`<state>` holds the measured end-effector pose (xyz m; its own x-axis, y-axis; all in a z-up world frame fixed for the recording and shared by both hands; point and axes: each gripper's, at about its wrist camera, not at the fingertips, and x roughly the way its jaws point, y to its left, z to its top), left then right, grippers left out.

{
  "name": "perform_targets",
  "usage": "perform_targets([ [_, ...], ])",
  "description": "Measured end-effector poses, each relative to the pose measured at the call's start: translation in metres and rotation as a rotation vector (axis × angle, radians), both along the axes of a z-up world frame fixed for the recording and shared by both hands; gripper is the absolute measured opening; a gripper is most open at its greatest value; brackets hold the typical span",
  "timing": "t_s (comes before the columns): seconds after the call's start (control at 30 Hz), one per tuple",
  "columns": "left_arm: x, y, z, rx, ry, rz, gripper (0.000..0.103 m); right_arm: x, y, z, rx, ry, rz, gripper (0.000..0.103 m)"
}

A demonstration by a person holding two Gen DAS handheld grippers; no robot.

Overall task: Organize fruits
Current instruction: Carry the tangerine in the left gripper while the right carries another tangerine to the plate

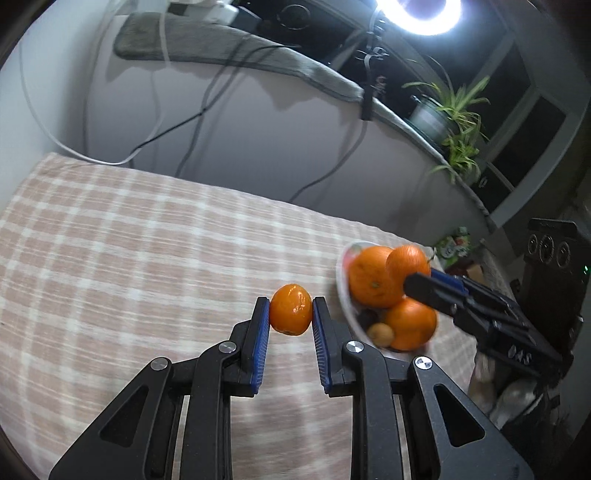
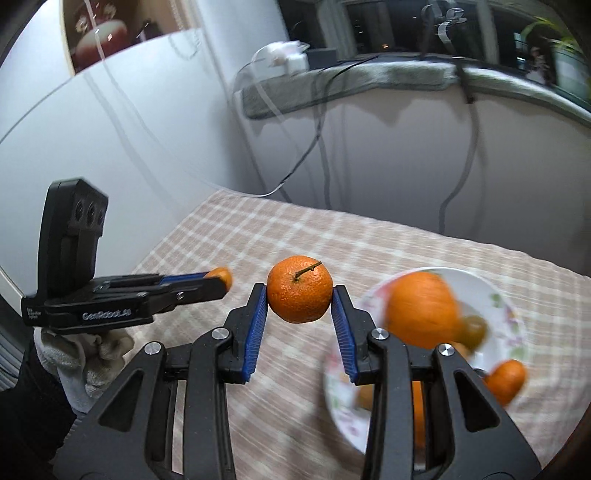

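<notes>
My left gripper (image 1: 290, 308) is shut on a small orange mandarin (image 1: 290, 309) and holds it above the checked tablecloth (image 1: 129, 258). My right gripper (image 2: 300, 297) is shut on a stemmed mandarin (image 2: 299, 294), held left of the white floral plate (image 2: 495, 295). In the left wrist view the right gripper (image 1: 424, 284) reaches in from the right over the plate (image 1: 341, 273), which holds two large oranges (image 1: 371, 282), a small brown fruit (image 1: 382, 334) and something dark. In the right wrist view the left gripper (image 2: 218, 280) shows at left with its mandarin (image 2: 221, 276).
A grey wall and a padded ledge (image 1: 240, 51) with hanging cables (image 1: 199, 122) lie behind the table. A potted plant (image 1: 448, 110) stands on the ledge at right. A ring light (image 1: 417, 14) shines above. A small orange fruit (image 2: 508, 380) lies by the plate's right rim.
</notes>
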<state>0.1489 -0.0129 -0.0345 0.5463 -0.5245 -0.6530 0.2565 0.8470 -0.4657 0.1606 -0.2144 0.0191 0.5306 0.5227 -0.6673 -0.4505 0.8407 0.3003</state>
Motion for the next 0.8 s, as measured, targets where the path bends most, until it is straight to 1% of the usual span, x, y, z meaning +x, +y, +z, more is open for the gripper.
perform_targets([
  [0.27,-0.004,-0.037,-0.002,-0.016,0.002,-0.054,0.021,-0.001,-0.055,-0.002,-0.010,0.003,-0.110,0.037],
  [0.47,-0.003,-0.063,-0.005,-0.008,0.003,-0.088,0.021,0.006,-0.089,-0.008,-0.007,0.018,-0.174,0.037],
  [0.63,-0.001,-0.081,-0.005,0.026,-0.006,-0.103,0.021,0.010,-0.106,-0.015,-0.017,0.028,-0.203,0.037],
  [0.8,0.000,-0.092,-0.008,0.066,-0.015,-0.107,0.021,0.019,-0.118,-0.029,-0.010,0.070,-0.214,0.037],
])
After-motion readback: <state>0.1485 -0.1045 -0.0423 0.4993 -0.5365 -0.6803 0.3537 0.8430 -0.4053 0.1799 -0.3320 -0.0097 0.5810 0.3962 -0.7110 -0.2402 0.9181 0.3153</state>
